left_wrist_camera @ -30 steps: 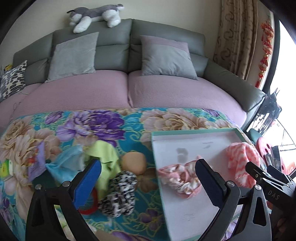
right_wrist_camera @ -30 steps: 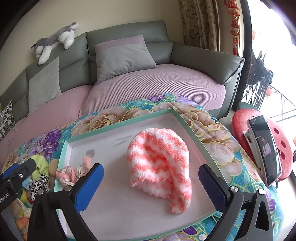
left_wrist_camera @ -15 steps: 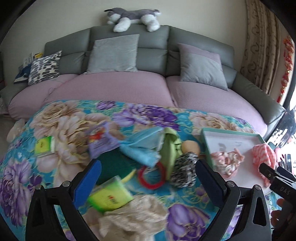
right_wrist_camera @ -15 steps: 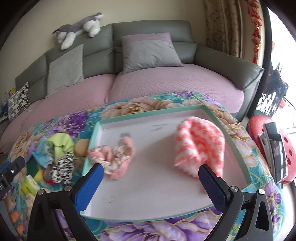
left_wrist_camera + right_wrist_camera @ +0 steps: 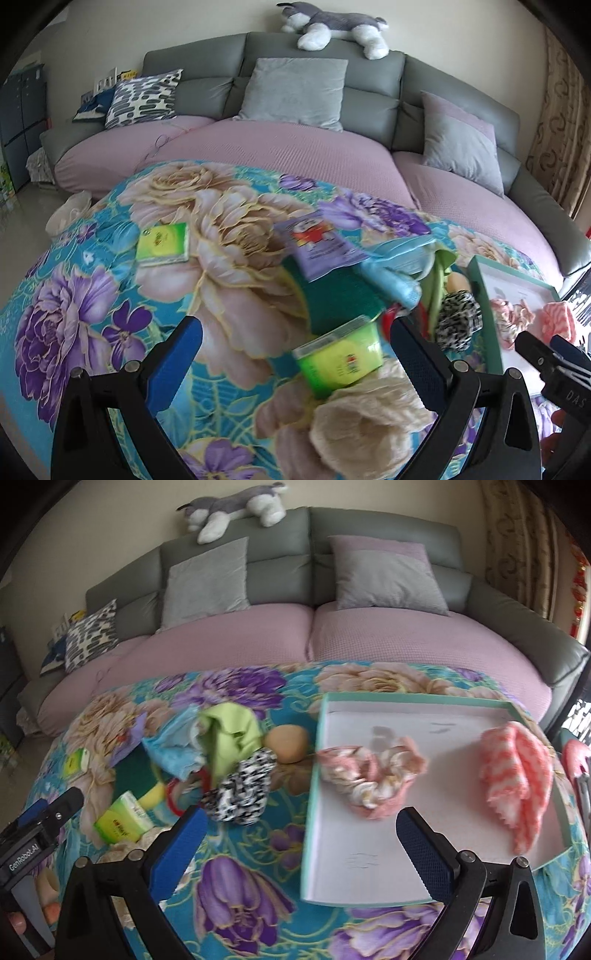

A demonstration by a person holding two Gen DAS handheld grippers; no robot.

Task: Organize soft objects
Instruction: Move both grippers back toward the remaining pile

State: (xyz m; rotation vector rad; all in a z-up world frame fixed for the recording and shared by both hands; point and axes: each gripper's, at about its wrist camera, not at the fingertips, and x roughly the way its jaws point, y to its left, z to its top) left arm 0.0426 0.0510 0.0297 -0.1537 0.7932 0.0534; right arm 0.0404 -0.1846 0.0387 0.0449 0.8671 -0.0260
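Note:
A green-rimmed white tray (image 5: pixel 314 775) holds a pink scrunchie (image 5: pixel 369 775) and a pink-and-white knit hat (image 5: pixel 517 779). Left of it on the floral cloth lies a pile: black-and-white scrunchie (image 5: pixel 243 790), green cloth (image 5: pixel 229 734), blue cloth (image 5: pixel 173 749), tan ball (image 5: pixel 288 744), red ring (image 5: pixel 173 794). My right gripper (image 5: pixel 299 834) is open and empty, above the tray's near left edge. My left gripper (image 5: pixel 295 350) is open and empty, above a green tissue pack (image 5: pixel 340 358) and a beige cloth (image 5: pixel 369 424).
A second green pack (image 5: pixel 162 243) and a purple packet (image 5: pixel 317 247) lie on the cloth. A dark green pad (image 5: pixel 340 299) lies under the pile. The grey and pink sofa (image 5: pixel 295 147) with cushions stands behind. A red stool (image 5: pixel 576 760) stands at the right.
Both grippers have swung left. The left view has left the tray and now faces the pile and the cloth's left part. The right view now takes in the pile. Both stayed open.

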